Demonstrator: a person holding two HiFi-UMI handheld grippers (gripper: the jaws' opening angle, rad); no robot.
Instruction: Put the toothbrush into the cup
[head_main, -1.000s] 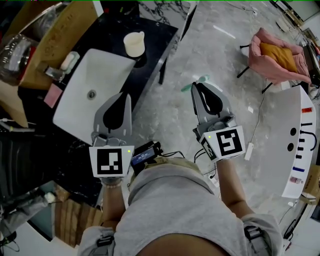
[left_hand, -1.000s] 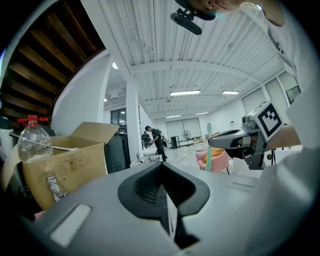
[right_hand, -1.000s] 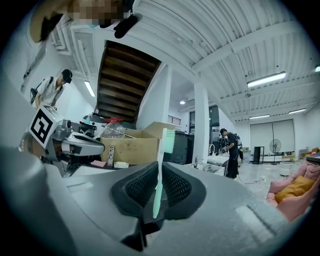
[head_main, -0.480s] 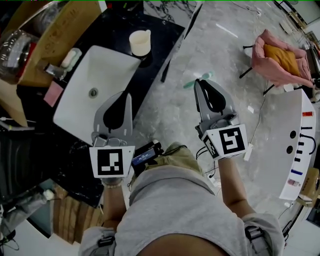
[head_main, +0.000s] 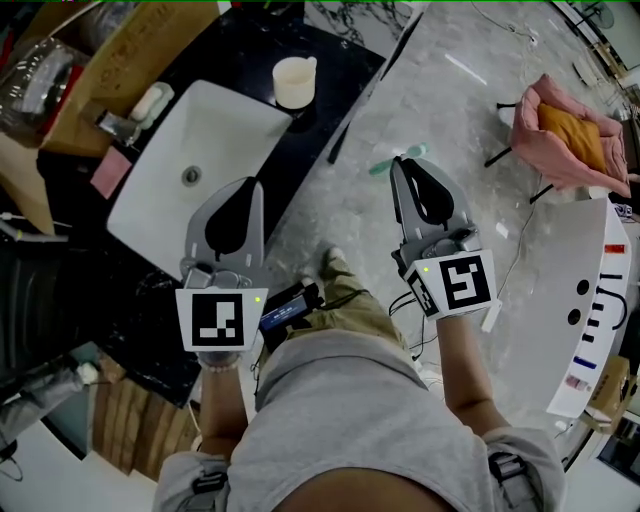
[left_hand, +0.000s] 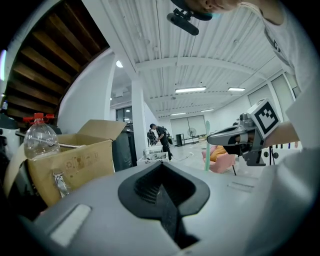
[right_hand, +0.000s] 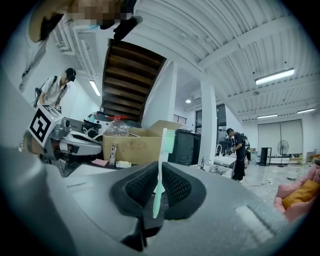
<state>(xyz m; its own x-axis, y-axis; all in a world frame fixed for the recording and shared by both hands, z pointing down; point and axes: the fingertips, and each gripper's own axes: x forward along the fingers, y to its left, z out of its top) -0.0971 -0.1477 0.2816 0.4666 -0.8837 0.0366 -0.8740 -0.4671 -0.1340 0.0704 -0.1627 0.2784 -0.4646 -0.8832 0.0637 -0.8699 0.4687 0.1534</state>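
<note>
Since a second ago the cup (head_main: 294, 82) and the white sink (head_main: 240, 125) have slid up and to the right in the head view, the pink chair (head_main: 570, 130) has moved toward the right edge, and the person's shoe (head_main: 330, 264) now shows between the two arms; both tools sit about where they were in the picture. The right tool (head_main: 401, 166) is clamped on the toothbrush (head_main: 414, 153), held above the pale floor, well apart from the cup, which stands on the black table (head_main: 335, 60) just beside the sink. The left tool (head_main: 252, 188) hangs over the sink's near edge with its jaws together and nothing between them. Print on the cardboard box (head_main: 125, 50) is too faint to read, and the cubes carry only black-and-white square markers. The right gripper view alone shows the mint toothbrush (right_hand: 161, 170) standing upright, bristles on top; the left gripper view alone shows a red-capped bottle (left_hand: 39, 141) in the box.
</note>
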